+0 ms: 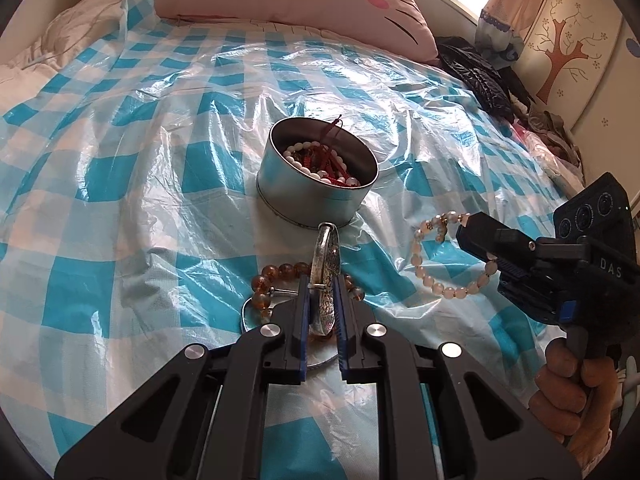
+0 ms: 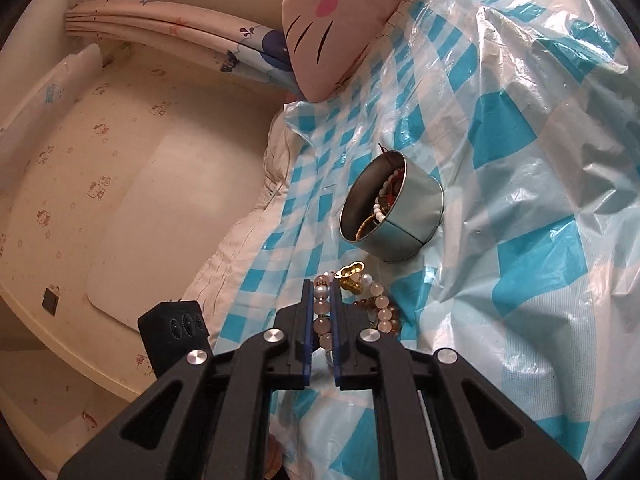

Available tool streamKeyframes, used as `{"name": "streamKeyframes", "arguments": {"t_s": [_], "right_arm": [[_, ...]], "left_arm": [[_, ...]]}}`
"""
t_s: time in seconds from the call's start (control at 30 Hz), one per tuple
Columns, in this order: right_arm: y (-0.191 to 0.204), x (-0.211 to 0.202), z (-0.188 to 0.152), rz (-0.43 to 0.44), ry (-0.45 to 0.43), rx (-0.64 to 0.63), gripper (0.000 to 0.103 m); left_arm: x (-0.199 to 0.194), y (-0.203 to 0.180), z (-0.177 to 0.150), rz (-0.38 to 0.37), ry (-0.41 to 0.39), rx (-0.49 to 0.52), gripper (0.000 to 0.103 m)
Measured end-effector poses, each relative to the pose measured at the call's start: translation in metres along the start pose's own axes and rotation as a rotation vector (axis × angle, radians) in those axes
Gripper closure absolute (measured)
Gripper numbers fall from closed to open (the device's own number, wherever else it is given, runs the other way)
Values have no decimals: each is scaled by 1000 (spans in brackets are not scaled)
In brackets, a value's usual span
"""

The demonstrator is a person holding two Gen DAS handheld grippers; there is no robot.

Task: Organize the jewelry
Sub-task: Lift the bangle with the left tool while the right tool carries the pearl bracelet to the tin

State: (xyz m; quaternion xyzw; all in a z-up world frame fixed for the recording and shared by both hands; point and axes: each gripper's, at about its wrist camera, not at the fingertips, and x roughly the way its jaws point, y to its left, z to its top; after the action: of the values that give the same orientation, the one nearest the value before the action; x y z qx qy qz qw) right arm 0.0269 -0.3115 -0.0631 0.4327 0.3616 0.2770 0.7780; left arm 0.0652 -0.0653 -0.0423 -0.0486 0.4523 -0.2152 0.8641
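Silver bangle (image 1: 325,276), lower centre, is clamped by the left gripper (image 1: 323,312) fingers. Pale bead bracelet (image 1: 444,260), right, is clamped by the right gripper (image 1: 476,236) fingers; round tin (image 1: 316,196) sits centre.

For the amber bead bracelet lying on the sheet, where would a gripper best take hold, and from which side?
Grip the amber bead bracelet on its exposed left arc, coming from above with one finger inside the loop. It lies flat, and the left gripper, shut on the silver bangle, covers its right part.
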Motion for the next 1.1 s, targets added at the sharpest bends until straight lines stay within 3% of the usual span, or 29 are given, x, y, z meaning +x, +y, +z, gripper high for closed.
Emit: {"name": "streamKeyframes", "arguments": {"t_s": [0.5, 1.1], "right_arm": [[7, 17, 3, -87, 39, -54, 94], [8, 21, 4, -97, 45, -63, 92]], "left_arm": [[-3, -10, 2, 55, -47, 73, 92], [-10, -19, 2, 75, -90, 139, 96]]}}
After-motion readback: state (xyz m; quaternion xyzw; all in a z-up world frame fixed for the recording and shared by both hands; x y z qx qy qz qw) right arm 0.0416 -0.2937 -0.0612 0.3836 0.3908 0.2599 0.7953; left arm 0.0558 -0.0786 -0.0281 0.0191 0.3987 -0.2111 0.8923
